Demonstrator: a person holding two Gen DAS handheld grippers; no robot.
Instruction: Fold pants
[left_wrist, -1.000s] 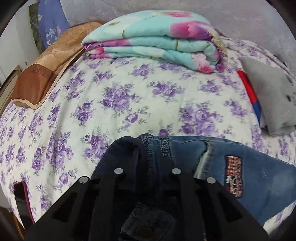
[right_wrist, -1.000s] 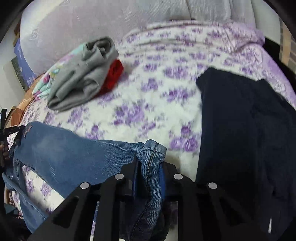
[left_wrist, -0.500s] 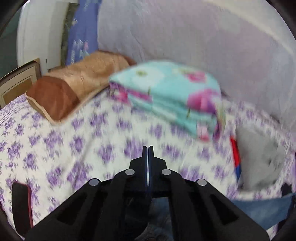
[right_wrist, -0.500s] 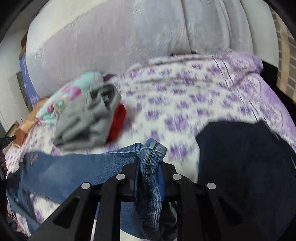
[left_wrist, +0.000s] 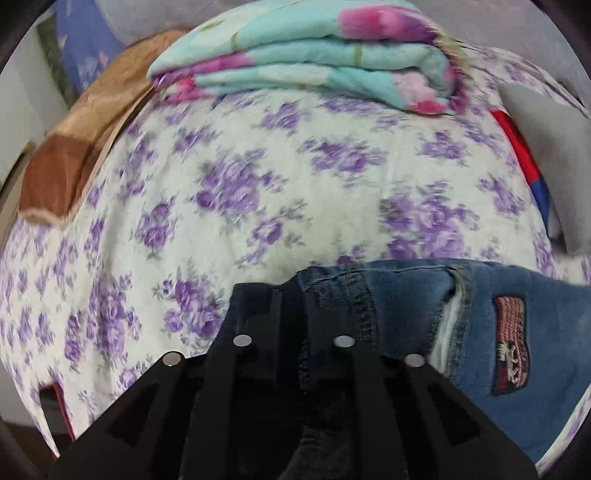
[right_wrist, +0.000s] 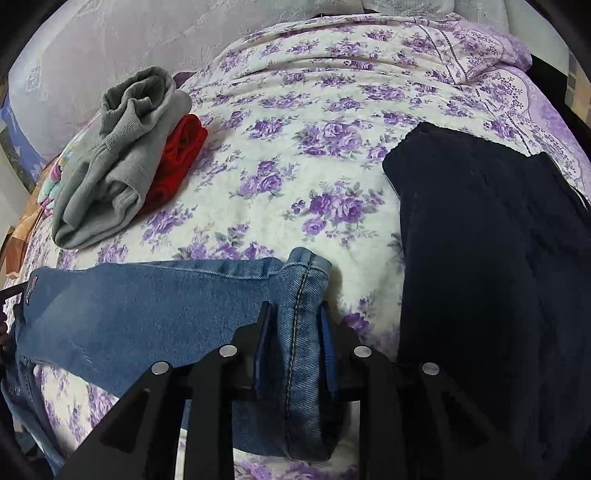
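Observation:
Blue jeans lie stretched across the flowered bed (left_wrist: 295, 192). The waistband (left_wrist: 343, 291) and a patched back pocket (left_wrist: 511, 347) are in the left wrist view. One leg (right_wrist: 147, 302) and its hem (right_wrist: 306, 269) are in the right wrist view. My left gripper (left_wrist: 295, 299) is shut on the dark waistband end, low over the bed. My right gripper (right_wrist: 295, 317) has the leg hem between its blue pads (right_wrist: 260, 350), which still touch the denim while the jaws are opening. The hem rests on the bed.
A folded turquoise floral blanket (left_wrist: 314, 59) and a brown pillow (left_wrist: 85, 147) lie at the far side. Folded grey (right_wrist: 118, 158) and red (right_wrist: 177, 158) garments sit at the left. A dark navy garment (right_wrist: 498, 277) is spread at the right.
My left gripper rose off the jeans with its fingers together, then came back down onto the waistband. My right gripper lowered the hem onto the bed, and its fingers stand slightly wider.

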